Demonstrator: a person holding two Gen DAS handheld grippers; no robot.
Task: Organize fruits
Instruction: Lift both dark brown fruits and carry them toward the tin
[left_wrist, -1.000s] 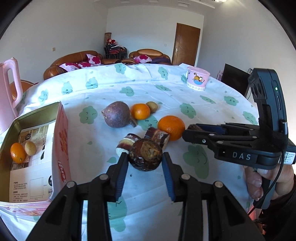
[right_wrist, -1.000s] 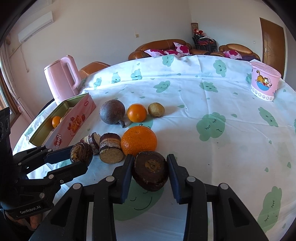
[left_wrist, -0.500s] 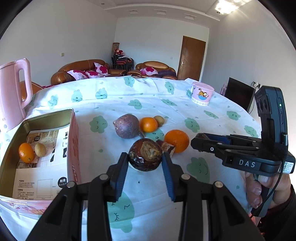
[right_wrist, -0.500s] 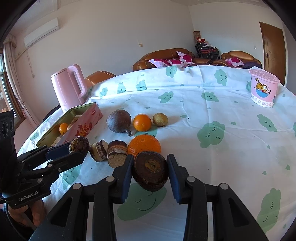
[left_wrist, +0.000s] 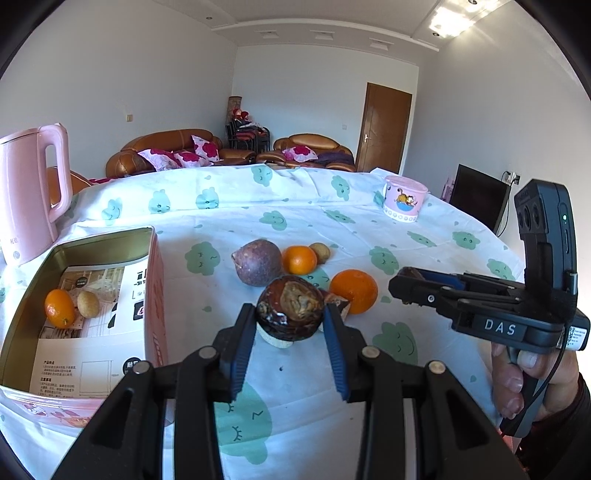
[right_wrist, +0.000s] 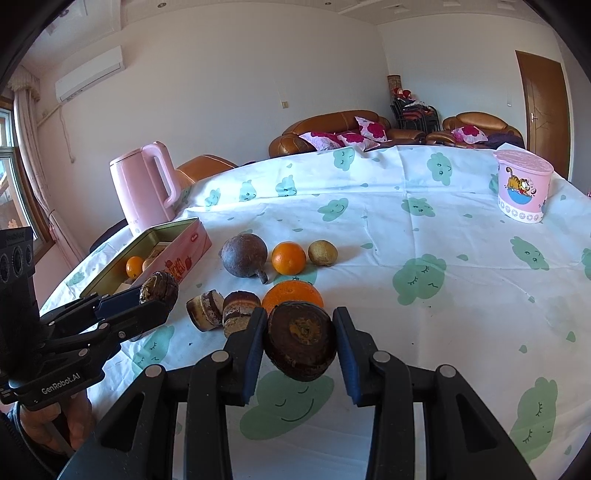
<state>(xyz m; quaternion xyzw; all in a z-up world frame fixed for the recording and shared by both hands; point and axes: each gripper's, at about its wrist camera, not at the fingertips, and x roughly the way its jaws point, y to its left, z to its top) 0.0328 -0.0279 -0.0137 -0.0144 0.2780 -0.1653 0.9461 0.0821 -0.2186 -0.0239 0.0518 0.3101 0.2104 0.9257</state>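
"DAS" (right gripper (left_wrist: 402, 286)), "GenRobot.AI" (left gripper (right_wrist: 155, 301))

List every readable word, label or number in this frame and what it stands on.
"DAS": side of the black right gripper.
"GenRobot.AI": side of the black left gripper.
Printed paper sheet inside the pink rectangular tin: too small to read.
Red lettering on the tin's side: blurred.
Pink kettle mark: unreadable.
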